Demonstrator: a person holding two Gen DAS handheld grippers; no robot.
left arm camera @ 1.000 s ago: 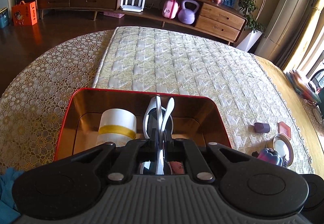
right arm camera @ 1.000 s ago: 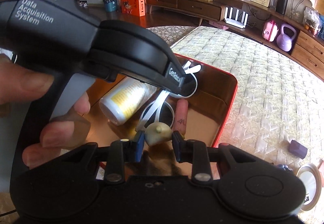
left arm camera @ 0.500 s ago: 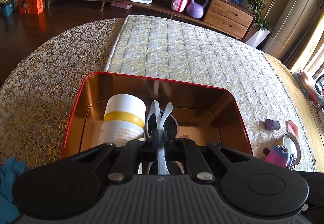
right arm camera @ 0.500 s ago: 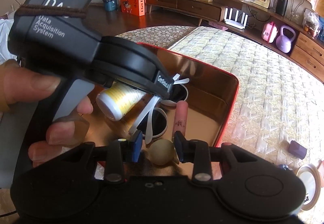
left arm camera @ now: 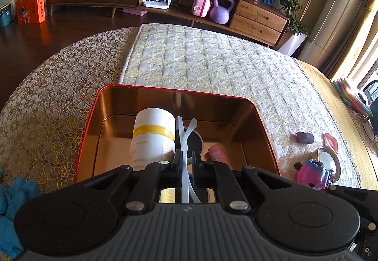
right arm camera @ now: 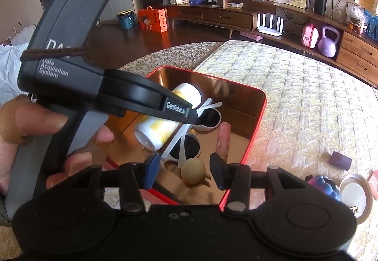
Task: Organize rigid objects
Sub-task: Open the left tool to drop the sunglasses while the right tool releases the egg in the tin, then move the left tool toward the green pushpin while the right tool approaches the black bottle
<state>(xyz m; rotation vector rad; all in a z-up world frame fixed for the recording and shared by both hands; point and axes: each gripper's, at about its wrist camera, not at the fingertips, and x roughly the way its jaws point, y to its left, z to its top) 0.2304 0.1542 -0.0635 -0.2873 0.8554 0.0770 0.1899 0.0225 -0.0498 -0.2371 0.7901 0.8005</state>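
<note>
The dark grey left gripper (right arm camera: 191, 117), printed "GenRobot.AI" and "Data Acquisition System", stands narrowly parted around white-framed sunglasses (right arm camera: 189, 140) inside the red-rimmed copper tin (right arm camera: 257, 124); the black right gripper (right arm camera: 183, 169) gapes wide.

The right gripper (right arm camera: 183, 167) is held wide open above the red tin (right arm camera: 256, 128); a tan ball (right arm camera: 192, 170) is seen between its fingers, untouched.
</note>
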